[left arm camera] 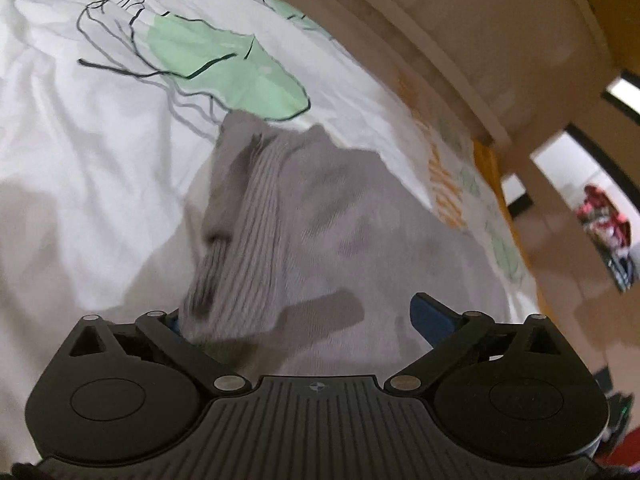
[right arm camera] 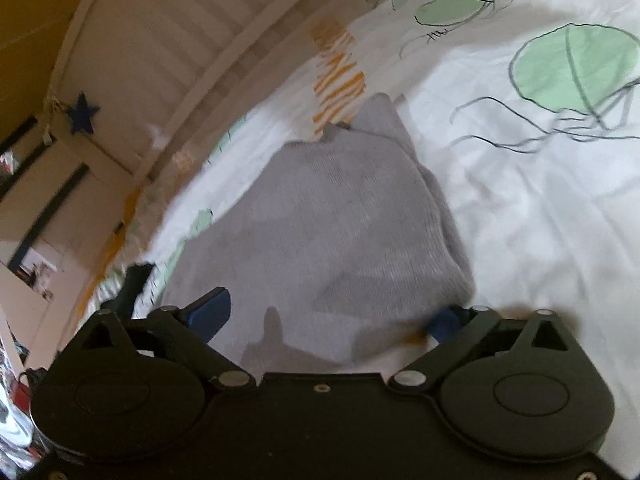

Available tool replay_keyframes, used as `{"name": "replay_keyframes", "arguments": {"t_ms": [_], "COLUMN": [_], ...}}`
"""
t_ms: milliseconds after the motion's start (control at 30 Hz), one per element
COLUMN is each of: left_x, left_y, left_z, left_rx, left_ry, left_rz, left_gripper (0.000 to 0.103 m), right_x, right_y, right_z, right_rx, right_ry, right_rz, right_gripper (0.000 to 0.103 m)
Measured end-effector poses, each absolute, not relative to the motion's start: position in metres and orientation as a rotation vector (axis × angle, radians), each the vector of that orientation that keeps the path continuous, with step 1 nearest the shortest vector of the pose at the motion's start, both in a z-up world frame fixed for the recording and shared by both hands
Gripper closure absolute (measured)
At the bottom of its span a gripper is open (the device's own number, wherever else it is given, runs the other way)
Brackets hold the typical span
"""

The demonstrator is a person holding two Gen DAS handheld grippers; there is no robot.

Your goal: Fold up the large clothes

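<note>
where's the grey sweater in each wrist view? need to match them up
Left wrist: grey sweater sits centre, ribbed band at lower left reaching the open tool.
Right wrist: grey sweater sits centre, its edge by the open tool.
Shared landmark: the orange striped patch on the white bedsheet.

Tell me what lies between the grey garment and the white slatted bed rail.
In the right wrist view, only printed bedsheet, its orange-striped patch, lies between the grey knit garment and the slatted rail.
</note>
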State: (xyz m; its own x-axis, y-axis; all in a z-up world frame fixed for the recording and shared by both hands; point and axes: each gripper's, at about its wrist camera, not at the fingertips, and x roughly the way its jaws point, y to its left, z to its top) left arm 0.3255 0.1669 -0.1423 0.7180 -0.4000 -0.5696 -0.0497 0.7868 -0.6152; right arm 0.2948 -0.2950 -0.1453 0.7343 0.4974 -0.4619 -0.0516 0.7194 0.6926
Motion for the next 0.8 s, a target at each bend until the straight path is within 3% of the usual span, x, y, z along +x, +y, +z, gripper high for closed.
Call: {"name": "replay_keyframes", "arguments": {"t_ms": [133,167,200,233,267,300,367,800], "left_x": [0.332,0.33,0.329,0.326,0.324,0.323,0.321,0.254], "left_y": [0.166,0.166,0.167,0.17,0.173,0.177,0.182,0.182], "left_z": [-0.142,-0.142,-0.142,-0.142,-0.143,-0.146,-0.146,-0.084], "left_rx": [-0.681,-0.68,-0.678,-0.681,-0.688,-0.713,-0.747,-0.634], "left_ry": [0.749,0.748,0.75,0.749,0.752,0.761,0.75,0.74], "left_rz": [-0.183,-0.181,-0.178,-0.166,-0.146,-0.145,-0.153,-0.237], "left_gripper": [0.006,0.01,0.027,0.061,0.081,0.086,0.087,0.09], "right_x": [0.304,0.305,0.303,0.304,0.303,0.305,0.304,0.247], "right_y": [-0.288,-0.288,-0.288,-0.289,-0.291,-0.294,-0.298,-0.284], "right_z": [-0.147,-0.147,-0.147,-0.148,-0.15,-0.155,-0.161,-0.093], "right_rx": [0.692,0.688,0.686,0.689,0.7,0.724,0.752,0.648], "right_ry": [0.652,0.647,0.643,0.647,0.66,0.695,0.704,0.707], "right_rz": [0.338,0.333,0.325,0.318,0.307,0.282,0.282,0.272], "right_gripper": [0.001,0.004,0.01,0.03,0.061,0.08,0.087,0.09]}}
